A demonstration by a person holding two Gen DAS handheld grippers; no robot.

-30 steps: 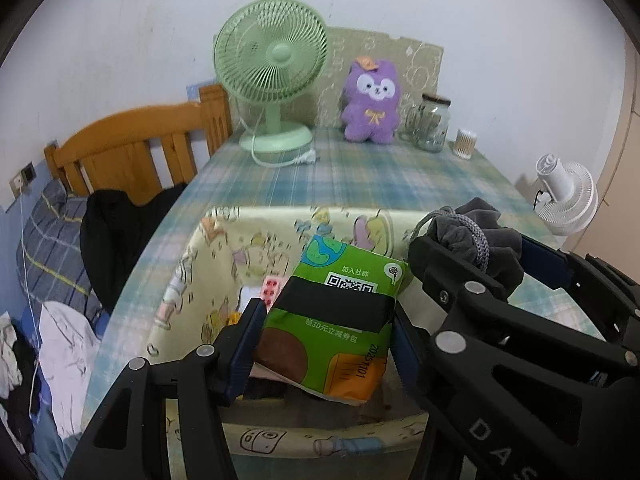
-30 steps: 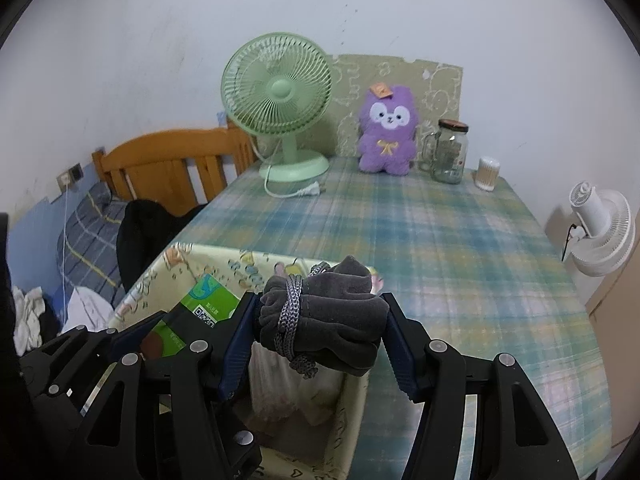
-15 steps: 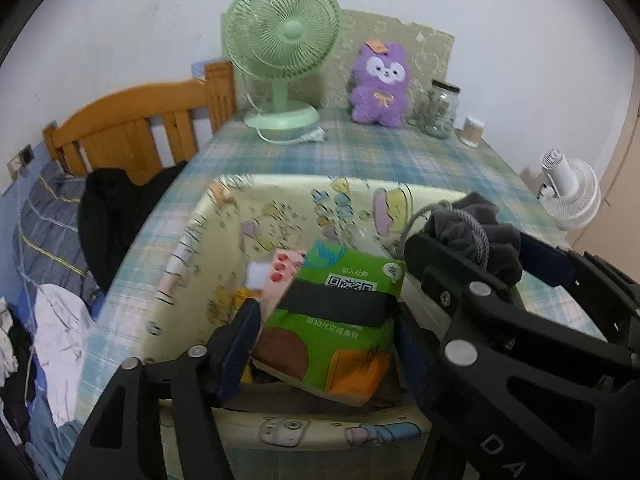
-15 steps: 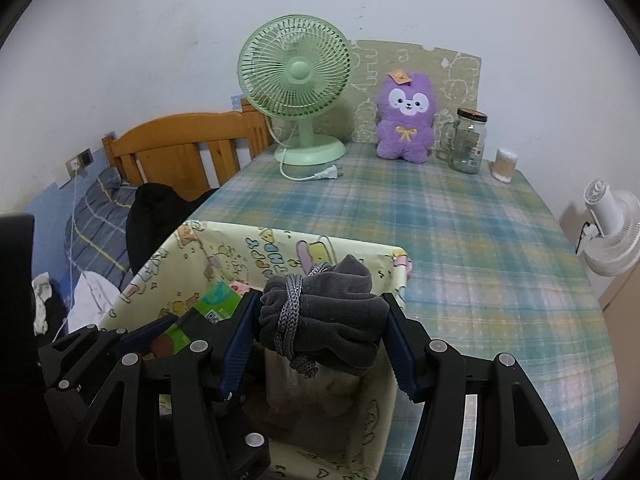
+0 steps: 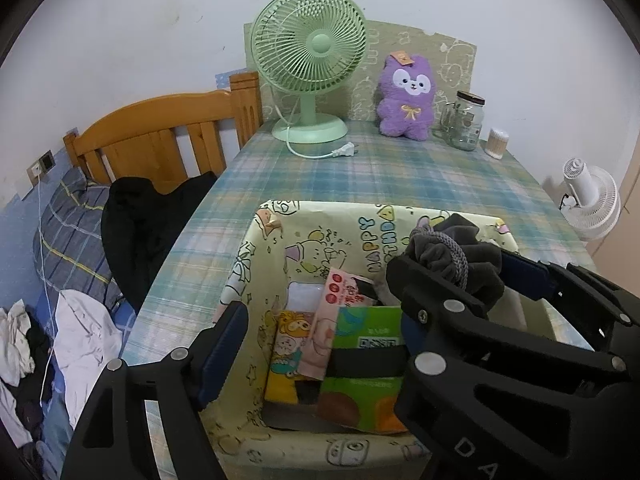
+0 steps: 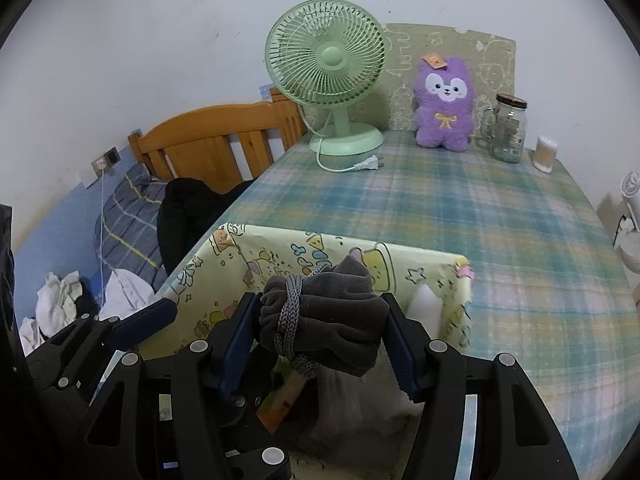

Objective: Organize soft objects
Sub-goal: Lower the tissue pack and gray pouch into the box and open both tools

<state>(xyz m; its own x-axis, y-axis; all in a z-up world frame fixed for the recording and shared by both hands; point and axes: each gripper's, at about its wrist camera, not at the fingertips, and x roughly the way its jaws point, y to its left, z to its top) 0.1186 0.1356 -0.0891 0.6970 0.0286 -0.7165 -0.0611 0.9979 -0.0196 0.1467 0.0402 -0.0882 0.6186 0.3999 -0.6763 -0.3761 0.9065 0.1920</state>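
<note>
A yellow cartoon-printed fabric box (image 5: 320,216) stands on the plaid table near its front edge. Inside it lies a green tissue pack (image 5: 360,364) with a black band, beside a pink packet (image 5: 340,300) and a yellow cartoon packet (image 5: 286,360). My left gripper (image 5: 320,336) hangs over the box with its jaws opening. The pack lies between them and the left pad stands well clear of it. My right gripper (image 6: 320,320) is shut on a grey cloth bundle (image 6: 336,312) tied with a grey cord, above the box's (image 6: 280,248) right part. That bundle (image 5: 452,256) also shows in the left wrist view.
At the table's far end stand a green desk fan (image 5: 310,64), a purple plush toy (image 5: 408,100), a glass jar (image 5: 464,120) and a small swab holder (image 5: 496,142). A white fan (image 5: 592,204) is off the right edge. Left of the table are a wooden headboard (image 5: 160,128), a black garment (image 5: 148,224) and bedding.
The left jaws have widened and let go of the green tissue pack, which now lies lower in the box. Both grippers have shifted over the box; the right still holds the grey bundle.
</note>
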